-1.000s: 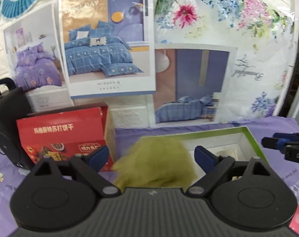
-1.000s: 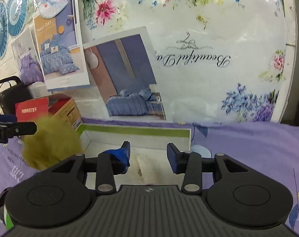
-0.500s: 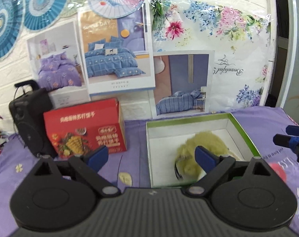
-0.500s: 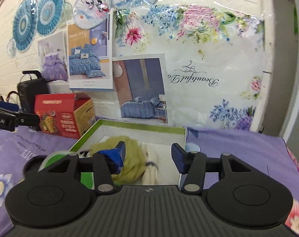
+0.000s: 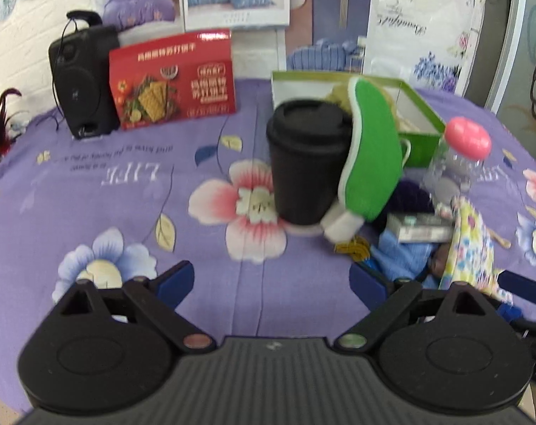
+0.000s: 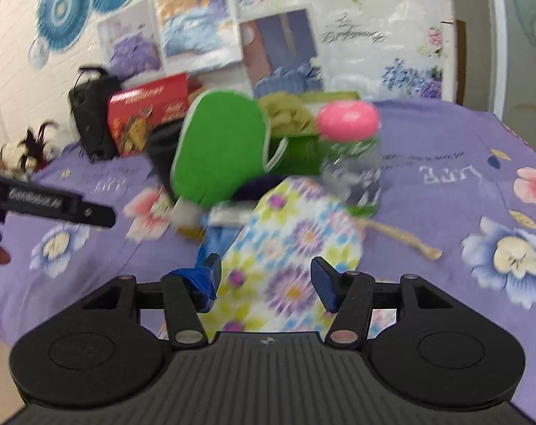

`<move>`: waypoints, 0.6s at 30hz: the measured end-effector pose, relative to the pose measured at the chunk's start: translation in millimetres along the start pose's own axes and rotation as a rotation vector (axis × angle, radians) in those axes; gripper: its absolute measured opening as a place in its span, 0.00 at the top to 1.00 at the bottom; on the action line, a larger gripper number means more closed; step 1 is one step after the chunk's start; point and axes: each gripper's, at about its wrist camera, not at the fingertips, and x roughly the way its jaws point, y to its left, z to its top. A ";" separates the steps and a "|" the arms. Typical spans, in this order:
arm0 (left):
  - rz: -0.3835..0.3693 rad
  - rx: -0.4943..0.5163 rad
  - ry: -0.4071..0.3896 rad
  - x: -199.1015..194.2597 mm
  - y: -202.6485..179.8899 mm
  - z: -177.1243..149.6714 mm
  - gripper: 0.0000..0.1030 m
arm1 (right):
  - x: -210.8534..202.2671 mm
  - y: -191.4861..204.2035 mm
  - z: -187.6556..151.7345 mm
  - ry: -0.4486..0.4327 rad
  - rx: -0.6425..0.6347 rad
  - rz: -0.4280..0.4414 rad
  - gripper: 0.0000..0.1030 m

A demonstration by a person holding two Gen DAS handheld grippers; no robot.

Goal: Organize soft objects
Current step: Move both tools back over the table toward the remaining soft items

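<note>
Inside the green box [image 5: 422, 115], an olive fluffy piece [image 6: 285, 113] already lies. Near its front, the floral pouch [image 6: 296, 244] and blue cloth [image 5: 399, 258] remain. Left gripper [image 5: 271, 283] gapes empty; right gripper [image 6: 266, 279] is opening, holding nothing.

One black cup [image 5: 305, 166], one green slipper [image 5: 370, 148], one pink-capped bottle [image 5: 461, 156], one floral pouch [image 6: 289, 244], one green box [image 5: 422, 125], one red box [image 5: 174, 78], one speaker [image 5: 82, 78].
</note>
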 end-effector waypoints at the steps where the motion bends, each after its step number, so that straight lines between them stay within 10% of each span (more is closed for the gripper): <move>1: 0.002 -0.004 0.005 0.4 1.5 -2.7 0.09 | -2.3 6.3 -4.7 0.009 -0.020 0.001 0.60; 12: -0.040 -0.031 0.018 -1.0 -6.6 -9.4 0.09 | -10.5 33.8 -54.5 0.121 -0.392 -0.165 0.59; 18: -0.045 -0.013 0.038 2.4 -16.6 -10.6 0.09 | -20.9 -27.8 -49.4 0.140 -0.237 -0.226 0.55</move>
